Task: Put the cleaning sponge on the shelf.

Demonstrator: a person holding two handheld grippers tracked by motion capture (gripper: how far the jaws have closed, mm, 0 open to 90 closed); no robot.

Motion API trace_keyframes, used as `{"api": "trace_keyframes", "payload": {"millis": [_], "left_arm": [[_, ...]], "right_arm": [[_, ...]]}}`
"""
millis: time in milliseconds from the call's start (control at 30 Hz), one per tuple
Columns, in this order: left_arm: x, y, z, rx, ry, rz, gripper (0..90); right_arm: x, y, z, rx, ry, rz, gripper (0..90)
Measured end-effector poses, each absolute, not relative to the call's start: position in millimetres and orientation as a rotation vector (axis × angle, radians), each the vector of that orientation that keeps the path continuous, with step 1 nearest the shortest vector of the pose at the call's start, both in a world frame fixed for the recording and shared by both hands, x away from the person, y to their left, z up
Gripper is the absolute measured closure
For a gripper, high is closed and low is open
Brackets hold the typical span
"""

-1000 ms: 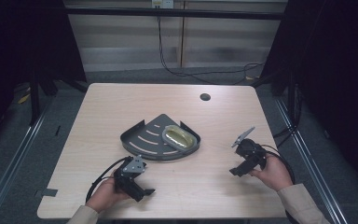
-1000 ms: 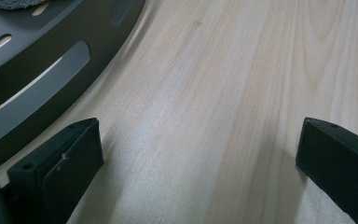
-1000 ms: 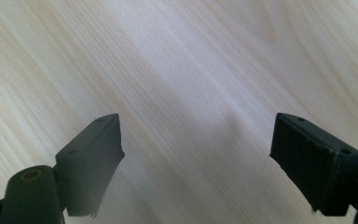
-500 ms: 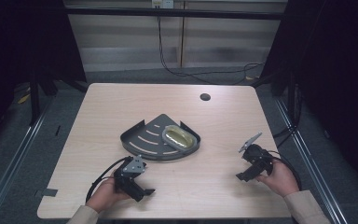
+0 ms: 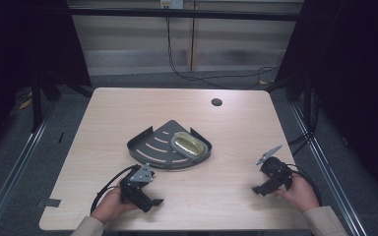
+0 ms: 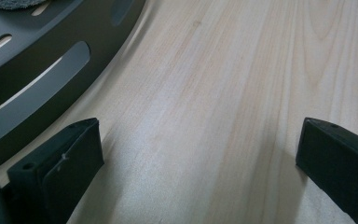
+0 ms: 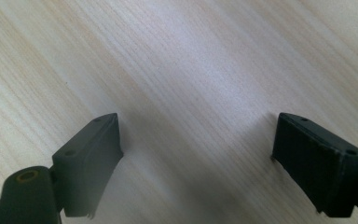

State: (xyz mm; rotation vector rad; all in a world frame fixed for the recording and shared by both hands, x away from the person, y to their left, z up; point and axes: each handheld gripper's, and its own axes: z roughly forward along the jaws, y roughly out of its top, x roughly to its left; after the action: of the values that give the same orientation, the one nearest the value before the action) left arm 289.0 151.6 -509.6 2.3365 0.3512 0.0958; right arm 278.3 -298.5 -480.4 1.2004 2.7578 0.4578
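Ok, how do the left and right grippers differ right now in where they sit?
The left gripper lies close to the grey tray, whose slotted rim shows beside its jaws in the left gripper view; the right gripper sits well apart from the tray, with bare table ahead of its jaws. In the high view the left sits nearer the table's front edge, the right near its right edge. Both are open, hand-held and holding nothing.

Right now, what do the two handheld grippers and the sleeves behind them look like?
Both are black two-jaw tools. The left gripper carries a grey three-cornered plate on top and trails a black cable looping across the table. The right gripper has a similar grey plate and a black cable curving behind the hand. The jaws are blocky, flat-faced black pads with small screw holes. Both sleeves are beige.
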Motion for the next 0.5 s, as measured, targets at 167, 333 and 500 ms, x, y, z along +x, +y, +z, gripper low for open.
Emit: {"api": "trace_keyframes", "payload": {"millis": [167, 333, 500], "left_arm": [[289.0, 151.6, -509.6, 2.336, 0.351, 0.096, 0.0], [289.0, 151.6, -509.6, 2.336, 0.351, 0.096, 0.0], [289.0, 151.6, -509.6, 2.336, 0.352, 0.096, 0.0]], "right_arm": [[274.1, -302.6, -483.0, 1.175, 2.737, 0.526, 11.7], [268.9, -306.3, -485.4, 1.171, 2.705, 0.588, 10.6], [265.9, -311.0, -488.9, 1.146, 2.669, 0.672, 10.0]]}}
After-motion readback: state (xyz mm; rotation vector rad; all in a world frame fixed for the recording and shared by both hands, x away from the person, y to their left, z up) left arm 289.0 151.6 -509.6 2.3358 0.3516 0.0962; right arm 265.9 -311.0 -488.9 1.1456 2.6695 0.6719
